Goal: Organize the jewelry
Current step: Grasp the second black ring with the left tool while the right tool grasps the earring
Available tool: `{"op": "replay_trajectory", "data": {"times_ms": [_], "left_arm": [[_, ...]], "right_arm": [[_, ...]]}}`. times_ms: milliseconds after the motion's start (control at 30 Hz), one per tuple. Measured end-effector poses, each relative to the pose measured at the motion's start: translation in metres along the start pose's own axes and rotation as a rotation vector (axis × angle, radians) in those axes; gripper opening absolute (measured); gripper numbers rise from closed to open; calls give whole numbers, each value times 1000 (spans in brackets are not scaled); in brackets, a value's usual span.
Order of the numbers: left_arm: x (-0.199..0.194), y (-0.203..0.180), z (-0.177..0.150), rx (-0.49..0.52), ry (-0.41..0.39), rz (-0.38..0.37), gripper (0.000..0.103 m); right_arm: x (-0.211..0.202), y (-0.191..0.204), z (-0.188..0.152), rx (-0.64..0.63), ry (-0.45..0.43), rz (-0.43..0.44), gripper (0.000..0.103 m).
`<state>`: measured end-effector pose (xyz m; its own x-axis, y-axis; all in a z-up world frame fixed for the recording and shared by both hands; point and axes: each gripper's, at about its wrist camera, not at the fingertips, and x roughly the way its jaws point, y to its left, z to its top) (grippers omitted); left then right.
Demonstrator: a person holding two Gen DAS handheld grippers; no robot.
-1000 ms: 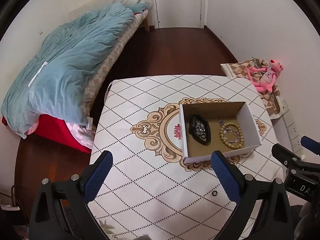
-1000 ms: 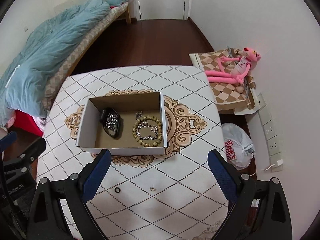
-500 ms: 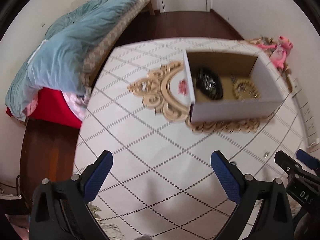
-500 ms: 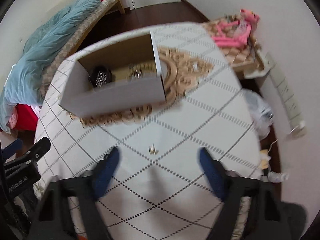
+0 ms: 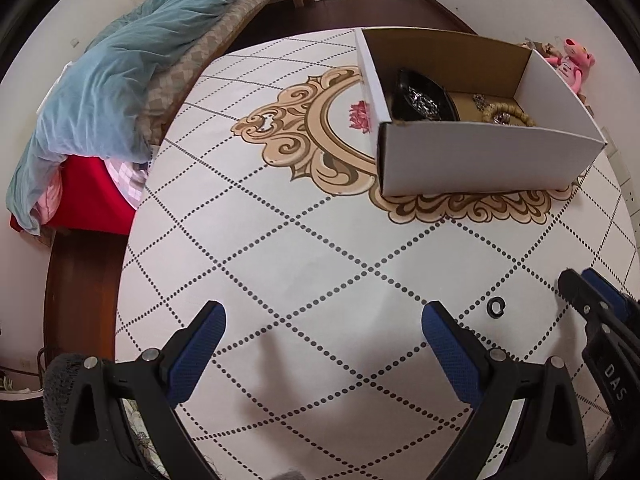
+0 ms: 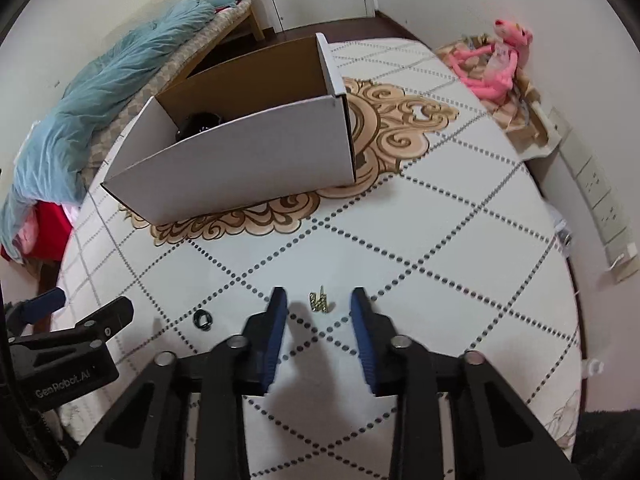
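Observation:
A white cardboard box (image 5: pixel 480 160) (image 6: pixel 240 168) stands on the patterned tablecloth, with a black dish of silver jewelry (image 5: pixel 424 98) and a bead bracelet (image 5: pixel 508 114) inside. A small gold earring (image 6: pixel 319 303) lies on the cloth between the jaws of my right gripper (image 6: pixel 319 300). Those jaws are closing around it, and a gap still shows on each side. A small black ring (image 5: pixel 496 304) (image 6: pixel 201 319) lies on the cloth between the two grippers. My left gripper (image 5: pixel 322 320) hangs wide open low over bare cloth, holding nothing.
The table (image 5: pixel 280 240) ends at the left over a dark wood floor. A bed with a teal duvet (image 5: pixel 112 80) stands beyond it. A pink plush toy (image 6: pixel 500 60) lies on a low stand at the right, near wall sockets (image 6: pixel 600 200).
Both grippers have come down close to the tablecloth. The right jaws have narrowed from wide open to a small gap around the gold earring. The left jaws stay wide.

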<state>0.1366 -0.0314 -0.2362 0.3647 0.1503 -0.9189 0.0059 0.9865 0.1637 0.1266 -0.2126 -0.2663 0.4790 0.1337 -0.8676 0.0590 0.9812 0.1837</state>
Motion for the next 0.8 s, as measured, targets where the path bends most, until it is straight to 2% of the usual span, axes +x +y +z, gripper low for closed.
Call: {"op": "replay_trajectory", "data": {"times_ms": [33,133,367,433,500,533,567,633,700,800], "left_arm": [[0,-1,0,0,1,-2,100],[1,-8,-1,1,5,-30,100],[-4,-39,-1,37,-10,-156,99],[-6,-53,-1,73,-28,-165,91],[-5,-64,-1,106,-36,-163,67],[-4,-68,-1,116,-34,-164,60],[-2,-72,-1,122,-30,-166,47],[-2,-74,0,126,-48,-178,33],[-3,-76,0,135,-58,-199,15],[-4,-77,0,145,-63,-208,10]], "right_arm": [[1,0,0,-4,-1,-3,9],[-1,-2,-1,-14,-7,-13,9],[-22,-25,3,69,-47,-8,9],[-26,-31,4,83,-55,-12,9],[-30,-35,5,91,-60,-16,9],[-31,-37,6,96,-62,-17,9],[-32,-39,6,98,-62,-18,9],[-33,-43,6,103,-63,-21,9],[-33,-45,6,108,-64,-23,9],[-34,-48,5,118,-66,-22,9]]}}
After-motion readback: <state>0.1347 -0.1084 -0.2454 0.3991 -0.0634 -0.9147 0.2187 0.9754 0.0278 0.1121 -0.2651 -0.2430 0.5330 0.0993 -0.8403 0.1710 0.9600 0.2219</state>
